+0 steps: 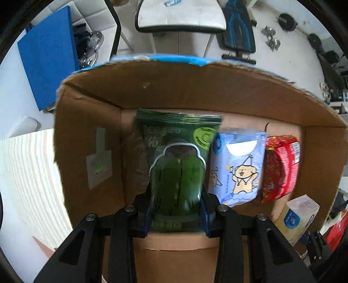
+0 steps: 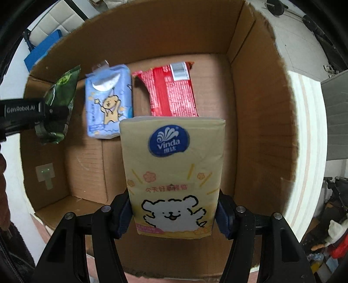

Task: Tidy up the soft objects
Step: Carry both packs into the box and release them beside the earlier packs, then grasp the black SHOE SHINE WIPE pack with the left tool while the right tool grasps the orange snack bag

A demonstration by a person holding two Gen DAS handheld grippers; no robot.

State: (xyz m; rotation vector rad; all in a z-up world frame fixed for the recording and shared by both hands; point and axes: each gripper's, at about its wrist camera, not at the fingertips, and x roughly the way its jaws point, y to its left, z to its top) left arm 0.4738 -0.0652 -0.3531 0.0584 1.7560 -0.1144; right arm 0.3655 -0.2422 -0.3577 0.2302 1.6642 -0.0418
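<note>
A blue board [image 1: 49, 56] leans upright beyond the counter's [image 1: 28, 172] far left edge, with a shiny metal stand [image 1: 91, 46] just beside it. Farther back stands a white chair seat with dark trim [image 1: 180, 17]. A black padded bench [image 1: 239, 30] sits to its right, and dark weight plates [image 1: 287, 20] lie on the floor [image 1: 289, 54] near chrome dumbbells [image 1: 271, 40].

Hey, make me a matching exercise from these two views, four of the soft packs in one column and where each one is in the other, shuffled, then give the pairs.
Things:
1. green pack
2. yellow tissue pack
3. blue tissue pack
4. red pack

Places:
A. lying on the cardboard box floor, between two other packs
B. clamped in the right gripper
C. lying on the box floor, rightmost in the row
D. clamped in the left gripper

Pairs: 1-D, 2-B, 3-A, 4-C
</note>
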